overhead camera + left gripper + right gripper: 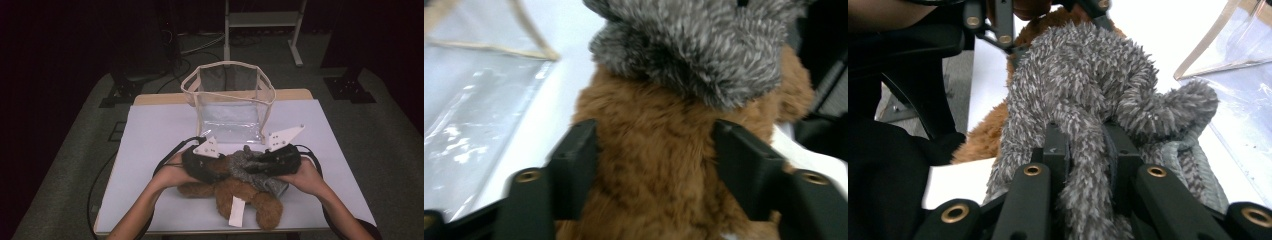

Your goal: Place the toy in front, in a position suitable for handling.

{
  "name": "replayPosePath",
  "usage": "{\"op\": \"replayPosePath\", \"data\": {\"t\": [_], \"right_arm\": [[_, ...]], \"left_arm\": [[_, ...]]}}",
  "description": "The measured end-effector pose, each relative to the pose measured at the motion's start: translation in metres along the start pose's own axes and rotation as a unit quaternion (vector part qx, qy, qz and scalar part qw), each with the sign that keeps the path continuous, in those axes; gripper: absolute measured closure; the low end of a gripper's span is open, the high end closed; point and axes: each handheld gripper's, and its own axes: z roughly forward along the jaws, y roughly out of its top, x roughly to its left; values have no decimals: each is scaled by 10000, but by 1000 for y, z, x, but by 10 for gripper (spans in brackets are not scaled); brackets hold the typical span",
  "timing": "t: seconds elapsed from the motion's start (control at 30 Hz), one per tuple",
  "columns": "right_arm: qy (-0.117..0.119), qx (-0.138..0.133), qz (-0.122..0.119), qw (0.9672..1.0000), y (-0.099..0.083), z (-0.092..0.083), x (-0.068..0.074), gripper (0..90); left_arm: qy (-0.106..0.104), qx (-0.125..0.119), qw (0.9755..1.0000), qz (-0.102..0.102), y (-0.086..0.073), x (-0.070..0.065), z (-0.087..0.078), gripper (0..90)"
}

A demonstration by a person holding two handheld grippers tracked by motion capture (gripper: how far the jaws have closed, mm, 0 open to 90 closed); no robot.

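A brown plush bear [235, 192] lies on the white table near its front edge, with a grey fuzzy garment [247, 167] on its upper body and a white tag [236, 211] at its legs. My left gripper [220, 170] comes in from the left. In the left gripper view its jaws [654, 140] squeeze the bear's brown body [654, 165] just below the grey fabric [704, 50]. From the right, my right gripper [255, 167] is shut on a fold of the grey garment [1078, 75], pinched tight between its jaws [1088, 137].
A clear plastic bag [227, 100] with cream trim stands open just behind the bear, mid-table. The white table [160, 130] has bare surface to the left and right. A metal stand's legs [262, 30] and cables lie on the floor beyond.
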Motion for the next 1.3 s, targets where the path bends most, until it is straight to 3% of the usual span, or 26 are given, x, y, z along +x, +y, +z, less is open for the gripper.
{"op": "replayPosePath", "data": {"t": [0.07, 0.23, 0.4, 0.6, 0.67, 0.7, 0.73, 0.77, 0.8, 0.87, 0.93, 1.0, 1.03, 1.2, 1.3], "right_arm": [[-61, -80, -28, 9999, -8, -11, 10, 750], [-135, -120, 7, 9998, -17, -25, 15, 750], [-213, -200, 150, 9995, -29, -41, 10, 750], [-248, -254, 275, 9990, -37, -45, 7, 750], [-264, -251, 344, 9987, -41, -46, 4, 750], [-253, -258, 387, 9986, -44, -46, 1, 750], [-251, -257, 449, 9983, -48, -45, -1, 750], [-234, -309, 559, 9977, -52, -44, -6, 750], [-234, -309, 559, 9977, -52, -44, -6, 750], [-224, -426, 628, 9969, -53, -44, -12, 749], [-279, -465, 613, 9966, -49, -46, -16, 749], [-283, -447, 603, 9968, -46, -47, -17, 749], [-370, -422, 506, 9971, -36, -49, -20, 749], [-511, -412, 306, 9974, -12, -54, -23, 749], [-560, -289, 171, 9979, -1, -47, -23, 749]], "left_arm": [[-141, 174, 9997, 82, 7, -2, 9, 196], [-264, 328, 9990, 122, 17, 1, 15, 130], [-431, 306, 9982, 278, 32, 4, 20, 111], [-466, 614, 9966, 276, 42, 9, 42, 65], [-515, 752, 9957, 177, 42, 10, 48, 82], [-512, 821, 9951, 206, 41, 9, 49, 146], [-431, 866, 9950, 251, 41, 7, 50, 252], [-346, 878, 9952, 248, 41, 6, 49, 452], [-252, 849, 9956, 292, 41, 5, 47, 452], [-122, 673, 9973, 249, 41, 5, 43, 570], [105, 374, 9991, 153, 39, 5, 37, 587], [171, 301, 9994, 69, 40, 6, 36, 587], [290, 236, 9993, 47, 41, 7, 34, 587], [854, 2, 9963, -42, 48, 8, 32, 582], [793, 120, 9968, 6, 47, 5, 39, 528]]}}
